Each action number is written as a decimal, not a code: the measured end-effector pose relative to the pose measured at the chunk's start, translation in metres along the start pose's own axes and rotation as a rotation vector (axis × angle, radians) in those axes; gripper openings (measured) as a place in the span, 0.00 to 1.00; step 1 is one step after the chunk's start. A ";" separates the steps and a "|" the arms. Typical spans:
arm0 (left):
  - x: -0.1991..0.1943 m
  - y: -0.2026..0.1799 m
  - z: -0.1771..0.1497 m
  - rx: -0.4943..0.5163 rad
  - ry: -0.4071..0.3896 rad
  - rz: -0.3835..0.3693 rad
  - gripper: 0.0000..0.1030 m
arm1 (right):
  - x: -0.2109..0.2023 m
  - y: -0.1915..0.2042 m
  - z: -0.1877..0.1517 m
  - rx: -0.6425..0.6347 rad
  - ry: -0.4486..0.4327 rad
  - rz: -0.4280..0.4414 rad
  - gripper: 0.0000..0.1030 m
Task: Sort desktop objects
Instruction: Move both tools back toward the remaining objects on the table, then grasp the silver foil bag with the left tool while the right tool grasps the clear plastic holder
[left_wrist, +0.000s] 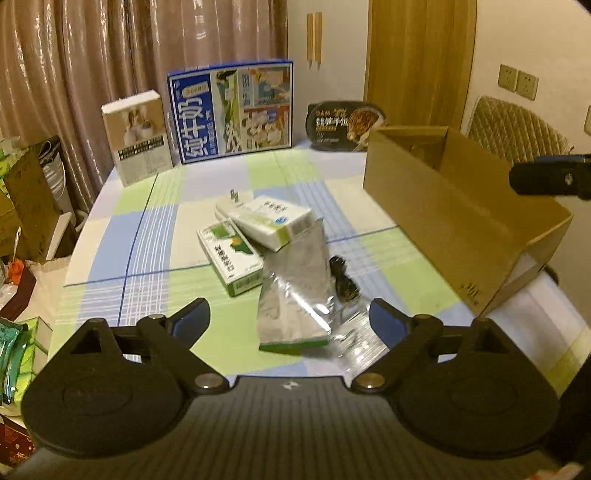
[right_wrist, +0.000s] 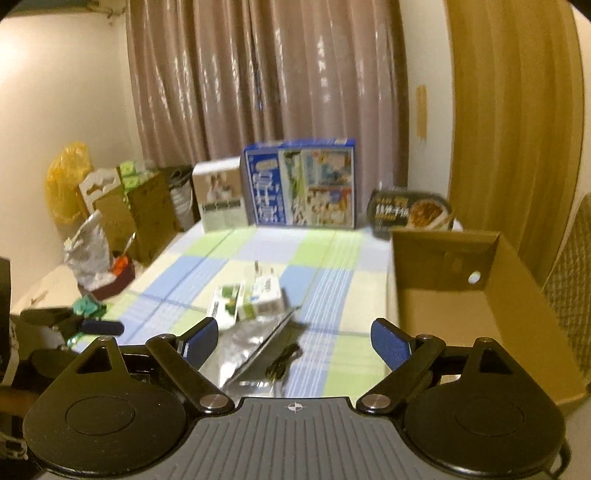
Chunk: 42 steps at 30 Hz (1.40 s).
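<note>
Desk sort, early stage: cardboard box (left_wrist: 443, 206) seems empty, loose items still on the counter (left_wrist: 155, 236).

Largest to smallest. Open cardboard box, right side of counter; what shows of its inside holds nothing. Silver foil pouch (left_wrist: 295, 288), lying flat, nearest the left gripper. White medicine box (left_wrist: 273, 219), resting partly on the green-and-white box (left_wrist: 231, 258), mid-counter. White charger plug (left_wrist: 232, 205), behind and against them. Black cable coil (left_wrist: 343, 278), just right of the pouch. By this showing nothing is sorted; all five remain. Left gripper (left_wrist: 290, 319): released, jaws wide, empty, angled down over the pouch's near end. Right gripper (right_wrist: 293, 338): released, jaws wide, empty, tilted down toward pouch and cable, box alongside.
</note>
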<state>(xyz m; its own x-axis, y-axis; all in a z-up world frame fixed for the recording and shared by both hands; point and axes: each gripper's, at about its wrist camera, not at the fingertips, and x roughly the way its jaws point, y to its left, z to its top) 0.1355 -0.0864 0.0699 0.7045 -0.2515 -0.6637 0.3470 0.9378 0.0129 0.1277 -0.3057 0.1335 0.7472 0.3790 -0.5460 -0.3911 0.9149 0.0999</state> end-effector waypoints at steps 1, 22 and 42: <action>0.004 0.003 -0.002 0.000 0.006 -0.004 0.89 | 0.002 0.001 -0.005 -0.003 0.007 0.000 0.85; 0.066 0.054 -0.019 -0.007 0.112 -0.036 0.90 | 0.073 0.009 -0.062 -0.138 0.139 0.042 0.85; 0.106 0.036 -0.003 0.058 0.172 -0.128 0.90 | 0.109 0.019 -0.094 -0.192 0.337 0.174 0.84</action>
<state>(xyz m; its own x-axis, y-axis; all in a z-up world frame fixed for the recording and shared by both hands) 0.2207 -0.0786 -0.0018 0.5378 -0.3187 -0.7805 0.4658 0.8840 -0.0399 0.1514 -0.2603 -0.0025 0.4559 0.4295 -0.7795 -0.6127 0.7868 0.0751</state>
